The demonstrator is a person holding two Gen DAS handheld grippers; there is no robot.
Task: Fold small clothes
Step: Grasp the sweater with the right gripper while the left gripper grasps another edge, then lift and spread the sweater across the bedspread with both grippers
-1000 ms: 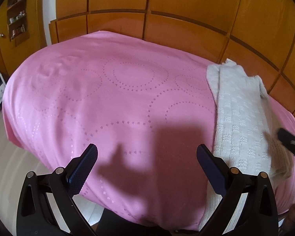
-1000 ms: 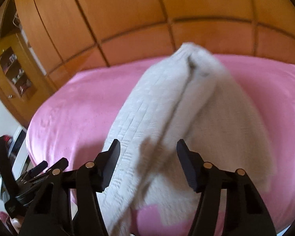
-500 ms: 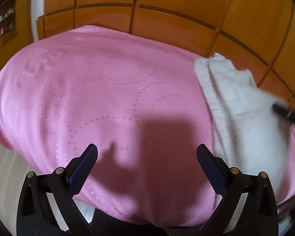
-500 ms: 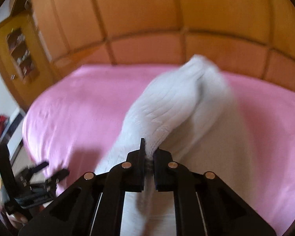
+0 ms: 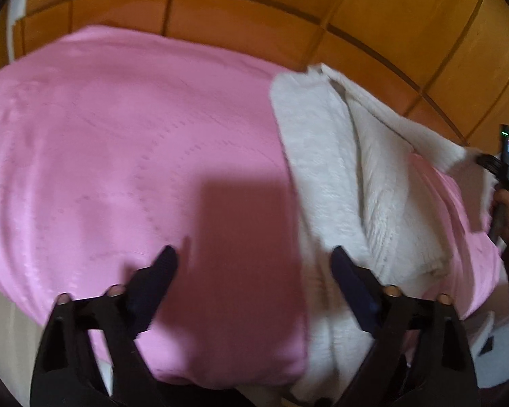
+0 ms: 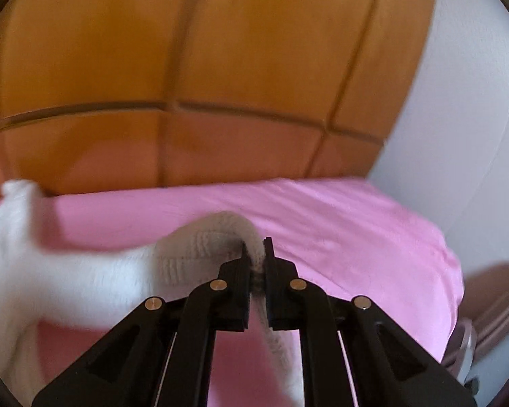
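My right gripper (image 6: 257,254) is clamped on a fold of the white knit (image 6: 200,254), lifting that bit off the pink bed (image 6: 339,224) while the rest trails off to the left, blurry. My left gripper (image 5: 254,264) is spread wide with nothing in it, hovering at the bed's near edge, right beside the knit (image 5: 322,156) lying along the bed's right side.
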